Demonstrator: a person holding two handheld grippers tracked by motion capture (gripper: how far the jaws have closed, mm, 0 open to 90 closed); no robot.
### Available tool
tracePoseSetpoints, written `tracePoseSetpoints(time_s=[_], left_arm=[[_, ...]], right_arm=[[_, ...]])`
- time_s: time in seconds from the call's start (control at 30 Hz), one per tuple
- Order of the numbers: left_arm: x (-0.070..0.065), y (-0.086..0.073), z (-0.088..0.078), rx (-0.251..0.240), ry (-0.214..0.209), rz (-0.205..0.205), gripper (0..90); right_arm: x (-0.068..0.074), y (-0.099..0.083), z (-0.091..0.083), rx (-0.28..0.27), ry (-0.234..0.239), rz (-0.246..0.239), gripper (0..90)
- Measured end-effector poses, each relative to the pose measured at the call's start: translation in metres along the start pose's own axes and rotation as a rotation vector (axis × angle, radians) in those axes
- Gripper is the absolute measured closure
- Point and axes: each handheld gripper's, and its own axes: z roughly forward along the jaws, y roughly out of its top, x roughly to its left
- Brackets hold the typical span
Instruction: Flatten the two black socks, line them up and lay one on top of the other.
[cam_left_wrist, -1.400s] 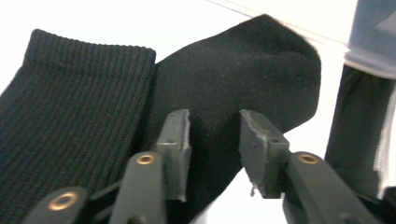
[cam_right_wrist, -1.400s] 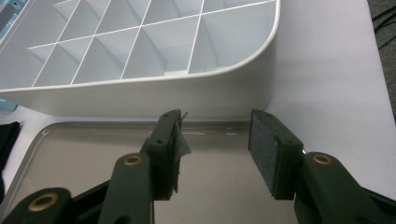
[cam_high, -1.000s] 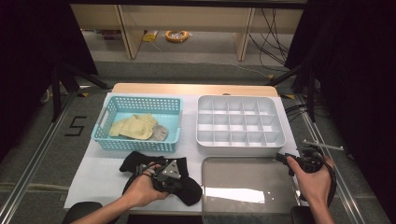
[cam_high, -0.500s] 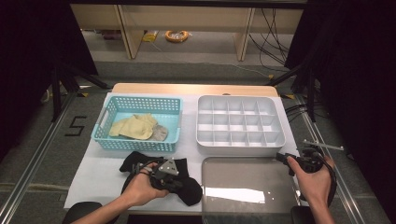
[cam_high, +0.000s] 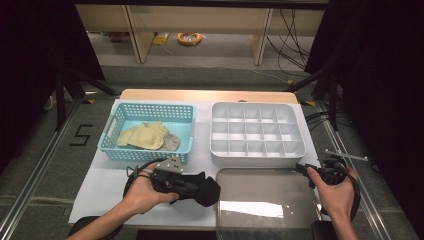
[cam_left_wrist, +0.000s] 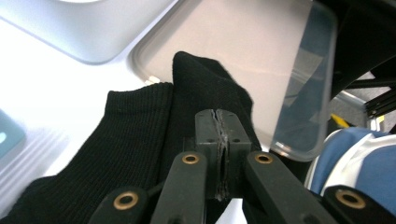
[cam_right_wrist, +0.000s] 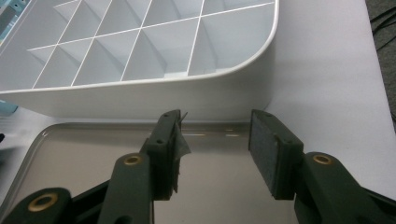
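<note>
A black sock (cam_high: 202, 187) lies bunched at the table's front, beside the left edge of a clear lid (cam_high: 265, 197). My left gripper (cam_high: 187, 186) points right with its jaws pressed together on a fold of the sock (cam_left_wrist: 135, 130), which rises to the pads. In the left gripper view the left gripper (cam_left_wrist: 219, 123) shows no gap between its pads. My right gripper (cam_high: 302, 169) is held at the lid's far right corner. In the right gripper view the right gripper (cam_right_wrist: 215, 144) stands open over the lid (cam_right_wrist: 93, 168), nothing between its pads.
A white compartment tray (cam_high: 257, 155) sits behind the lid, its wall (cam_right_wrist: 140, 98) just ahead of my right jaws. A blue basket (cam_high: 145, 156) at the back left holds yellow cloths (cam_high: 142, 135) and a grey piece (cam_high: 171, 142). White table cover lies underneath.
My left hand has risen with the sock pinched, and the sock has bunched up and shifted right toward the lid. The right hand has stayed still.
</note>
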Motion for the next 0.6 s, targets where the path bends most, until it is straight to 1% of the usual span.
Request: tracePoseSetpoints(time_s=[0.03,0.07,0.1,0.13,0.17,0.23,0.27,0.3,0.33,0.4,0.43,0.5,0.57,0.6], left_arm=[[0.0,0.001,-0.001,-0.007,-0.009,-0.001,87.7],[-0.001,0.002,-0.001,-0.016,-0.013,-0.006,87.7],[-0.002,0.003,-0.002,-0.019,-0.008,-0.003,87.7],[-0.002,0.003,-0.002,-0.027,-0.014,-0.001,87.7],[-0.002,0.004,-0.003,-0.033,-0.006,-0.003,87.7],[-0.002,0.005,-0.005,-0.05,-0.006,-0.01,87.7],[-0.001,0.006,-0.005,-0.057,-0.003,-0.011,87.7],[-0.001,0.006,-0.006,-0.064,0.001,-0.017,87.7],[0.001,0.006,-0.006,-0.068,0.006,-0.018,87.7],[0.003,0.005,-0.007,-0.087,0.007,-0.036,87.7],[0.004,0.006,-0.007,-0.09,0.005,-0.036,87.7],[0.003,0.007,-0.01,-0.118,0.003,-0.044,87.7],[0.003,0.01,-0.014,-0.14,0.004,-0.037,87.7],[0.002,0.011,-0.015,-0.142,0.011,-0.034,87.7]], right_arm=[[0.003,0.0,0.0,0.007,0.005,0.039,55.1],[0.0,0.0,0.0,-0.004,-0.002,-0.006,55.1],[0.0,0.0,0.0,0.0,0.0,-0.001,55.1],[0.002,0.0,0.0,0.006,0.008,0.036,55.1],[0.0,0.0,0.0,0.002,-0.001,0.003,55.1],[0.0,0.0,0.0,0.001,-0.005,0.001,55.0],[0.003,0.0,0.0,0.011,0.006,0.046,55.1],[0.0,0.0,0.0,0.002,-0.003,0.005,55.0],[0.0,0.0,0.0,0.004,-0.003,0.009,55.1],[0.0,0.0,0.0,0.0,-0.001,-0.002,55.1],[0.001,0.0,0.0,0.009,-0.012,0.005,55.0],[0.001,0.0,0.0,0.009,-0.016,0.006,55.0],[0.0,0.0,0.0,0.001,-0.004,-0.003,55.0],[0.0,0.0,0.0,0.002,-0.004,-0.002,55.0]])
